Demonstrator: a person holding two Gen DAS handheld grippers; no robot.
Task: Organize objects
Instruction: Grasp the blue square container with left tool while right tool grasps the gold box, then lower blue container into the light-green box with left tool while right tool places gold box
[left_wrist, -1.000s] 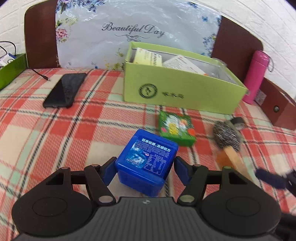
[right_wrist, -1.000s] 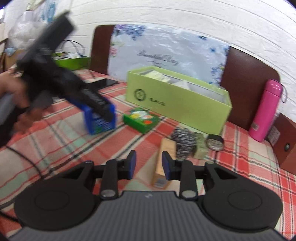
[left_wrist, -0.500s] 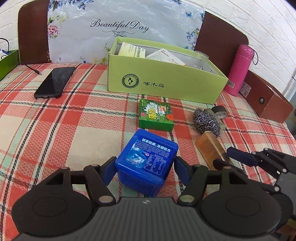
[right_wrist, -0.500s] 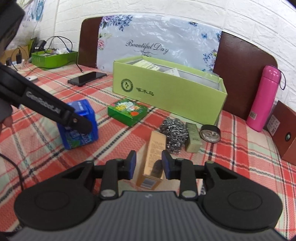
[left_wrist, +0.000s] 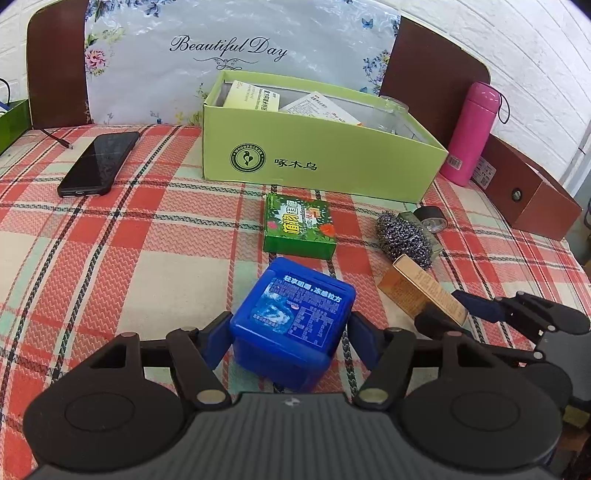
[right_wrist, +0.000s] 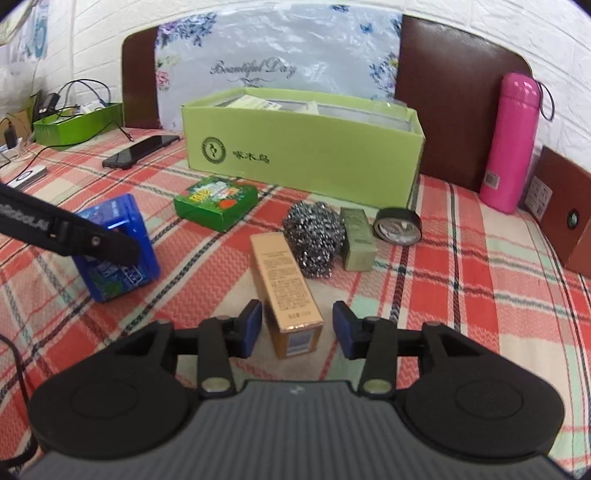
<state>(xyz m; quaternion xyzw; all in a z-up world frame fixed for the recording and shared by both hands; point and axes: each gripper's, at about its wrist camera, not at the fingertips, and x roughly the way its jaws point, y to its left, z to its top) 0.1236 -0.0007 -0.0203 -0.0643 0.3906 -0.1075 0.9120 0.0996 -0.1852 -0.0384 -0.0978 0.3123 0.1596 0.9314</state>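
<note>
Straddling the blue box (left_wrist: 291, 332) on the plaid cloth (left_wrist: 110, 258), your left gripper (left_wrist: 290, 341) has small gaps at both pads. Your right gripper (right_wrist: 297, 328), jaws just opening, flanks the tan carton (right_wrist: 284, 288) untouched.

Plaid-covered bed (left_wrist: 147, 258), phone (left_wrist: 99, 162), light green box (left_wrist: 317, 158), pink bottle (left_wrist: 472, 133), steel scourer (left_wrist: 402, 238), blue tub (left_wrist: 295, 321)

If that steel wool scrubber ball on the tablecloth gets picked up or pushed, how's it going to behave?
The steel wool scrubber looks like loose coiled wire, so it is probably light and will squash between fingers. Its rough strands may snag the woven tablecloth rather than slide. Rounded but lumpy, it likely won't roll far.
</note>
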